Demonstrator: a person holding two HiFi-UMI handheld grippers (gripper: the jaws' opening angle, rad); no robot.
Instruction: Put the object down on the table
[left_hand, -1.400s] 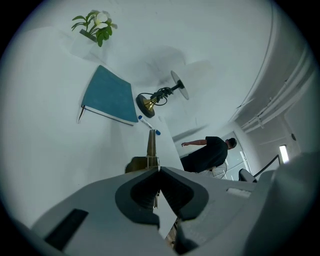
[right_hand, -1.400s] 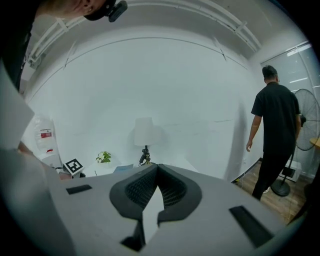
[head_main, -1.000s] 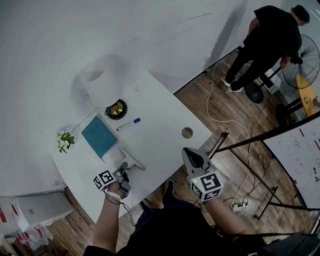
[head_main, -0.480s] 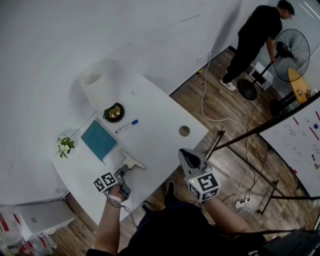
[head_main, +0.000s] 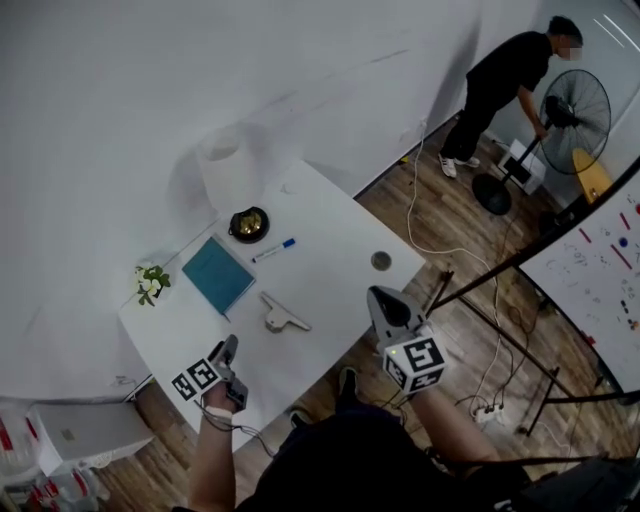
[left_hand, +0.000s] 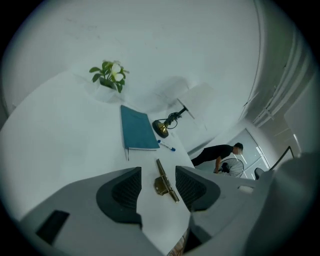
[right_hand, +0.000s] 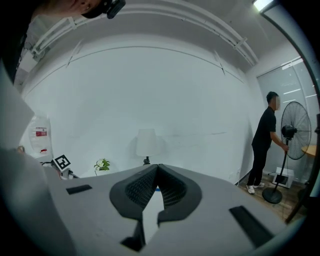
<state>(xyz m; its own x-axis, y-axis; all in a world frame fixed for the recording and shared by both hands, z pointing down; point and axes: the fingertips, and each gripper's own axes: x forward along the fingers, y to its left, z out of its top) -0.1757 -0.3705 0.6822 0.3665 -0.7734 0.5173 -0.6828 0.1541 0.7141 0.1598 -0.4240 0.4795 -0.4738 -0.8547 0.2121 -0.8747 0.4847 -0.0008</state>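
Brass fitting lies flat on the white table, just beside the teal book. Left gripper: jaws opening, wide apart, holding nothing, with the fitting apart ahead of them. Right gripper: jaws together, empty.

The hinge, a small brass-coloured piece with a long thin arm and a broader leaf at one side, lay flat on the white table, ahead of the left gripper, in line with the gap of its opening jaws and clear of both pads.
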